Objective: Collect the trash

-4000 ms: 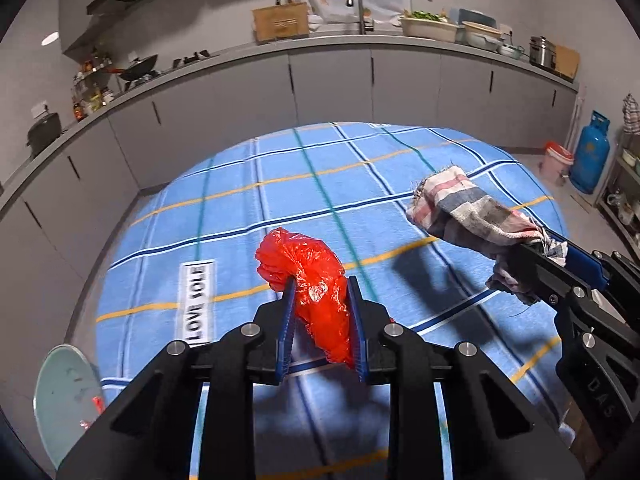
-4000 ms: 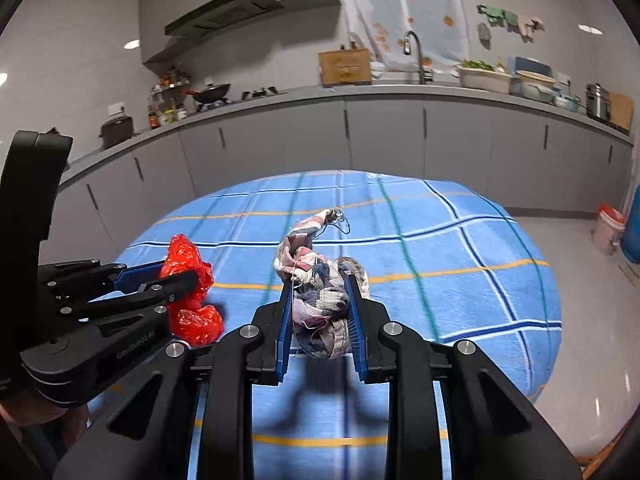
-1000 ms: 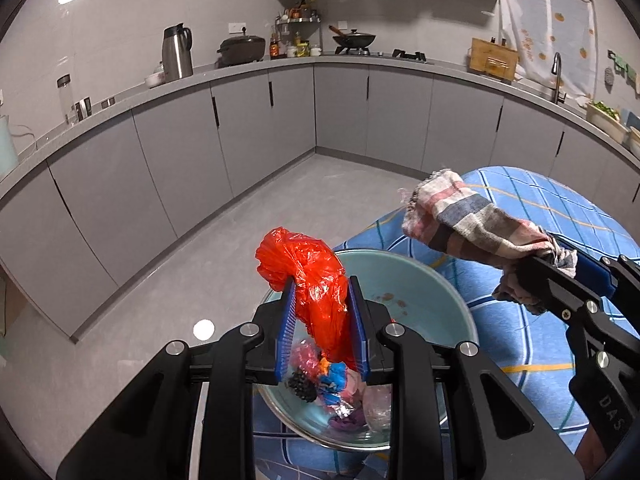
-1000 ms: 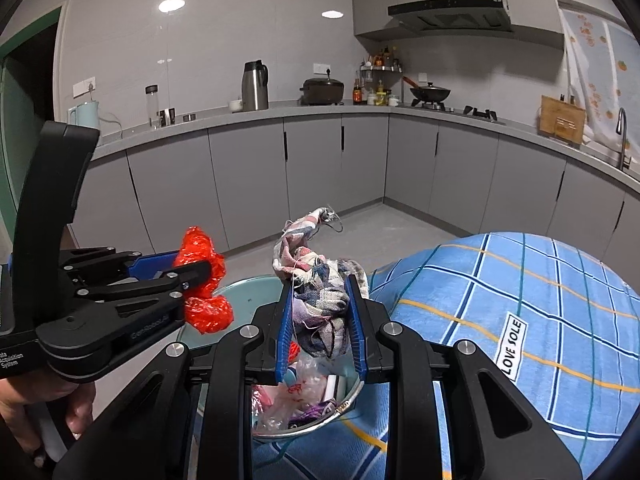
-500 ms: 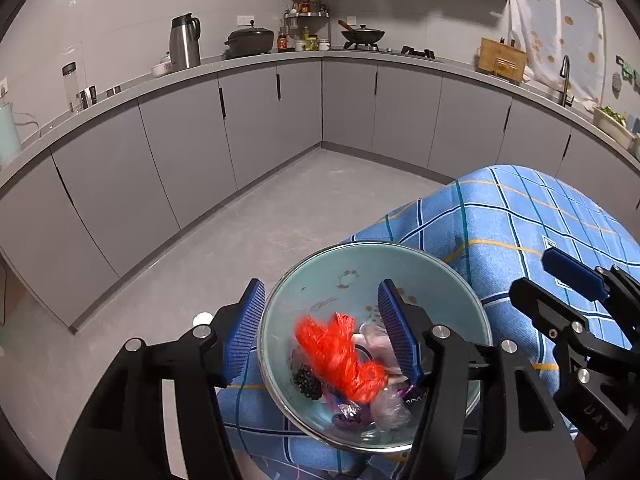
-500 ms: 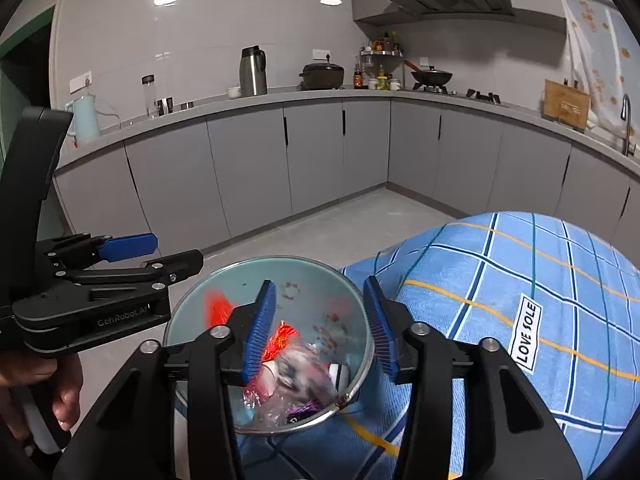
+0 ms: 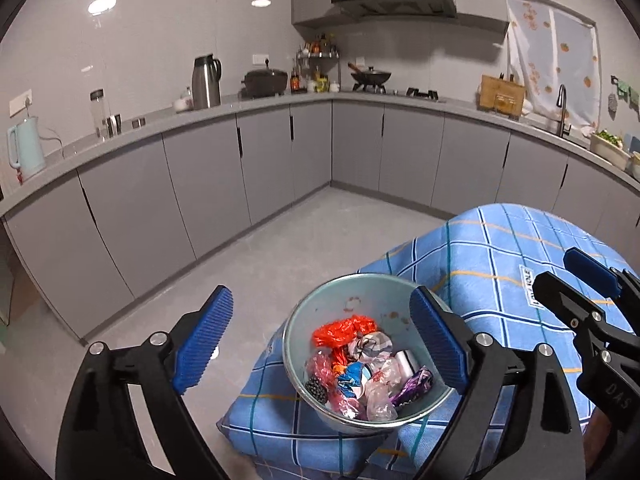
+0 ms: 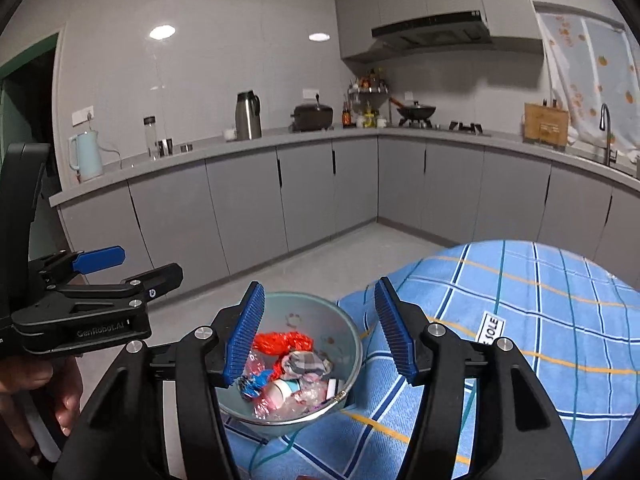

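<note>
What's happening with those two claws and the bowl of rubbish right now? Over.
Left claw and right claw both opening, nothing between pads. Crumpled red plastic bag and checked cloth rag lie in the pale green metal bowl. Nothing in the way.

Two hand-held fisheye views look down and forward, close above the same bowl (image 7: 362, 420) (image 8: 352, 344) of trash, kitchen beyond.

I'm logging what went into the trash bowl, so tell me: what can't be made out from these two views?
- Bowl, left wrist view: its right rim is hidden behind a finger of the left gripper, whose jaws are opening with nothing between them.
- Trash under the red bag, right wrist view: overlapped and too small to name.
- Tablecloth label: cut off by the right gripper, its jaws also opening and empty.
</note>
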Demonstrator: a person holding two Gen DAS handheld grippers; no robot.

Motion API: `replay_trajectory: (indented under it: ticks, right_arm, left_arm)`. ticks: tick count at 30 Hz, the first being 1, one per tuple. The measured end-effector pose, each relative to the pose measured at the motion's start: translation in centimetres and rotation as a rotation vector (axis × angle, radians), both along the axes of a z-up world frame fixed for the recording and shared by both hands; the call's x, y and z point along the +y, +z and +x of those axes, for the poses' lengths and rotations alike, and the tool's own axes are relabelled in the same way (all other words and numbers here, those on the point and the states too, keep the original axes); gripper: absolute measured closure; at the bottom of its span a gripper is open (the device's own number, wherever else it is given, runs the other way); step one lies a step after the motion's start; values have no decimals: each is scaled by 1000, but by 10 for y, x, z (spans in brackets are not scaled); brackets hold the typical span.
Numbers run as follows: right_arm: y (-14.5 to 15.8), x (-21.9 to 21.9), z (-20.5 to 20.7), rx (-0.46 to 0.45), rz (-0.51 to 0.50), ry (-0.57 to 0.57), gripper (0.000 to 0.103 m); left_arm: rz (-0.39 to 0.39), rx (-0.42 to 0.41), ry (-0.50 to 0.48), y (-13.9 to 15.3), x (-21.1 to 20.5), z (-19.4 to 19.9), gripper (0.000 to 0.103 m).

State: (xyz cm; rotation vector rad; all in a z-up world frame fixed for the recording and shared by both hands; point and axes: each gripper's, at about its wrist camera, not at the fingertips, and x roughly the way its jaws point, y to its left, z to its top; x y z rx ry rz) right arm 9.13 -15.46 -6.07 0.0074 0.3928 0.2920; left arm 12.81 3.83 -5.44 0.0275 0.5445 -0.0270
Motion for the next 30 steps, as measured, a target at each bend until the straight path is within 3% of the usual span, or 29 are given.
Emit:
replay_trajectory:
  ticks: [9,30]
  right_arm:
    - [16,2,-12,-36,1,5,45]
    - [18,1,-18,-45,10,5,45]
  left_arm:
    - [-1,-34,-17,16,-2,-13,14]
    - [-13,-57,-19,23,2,-20,14]
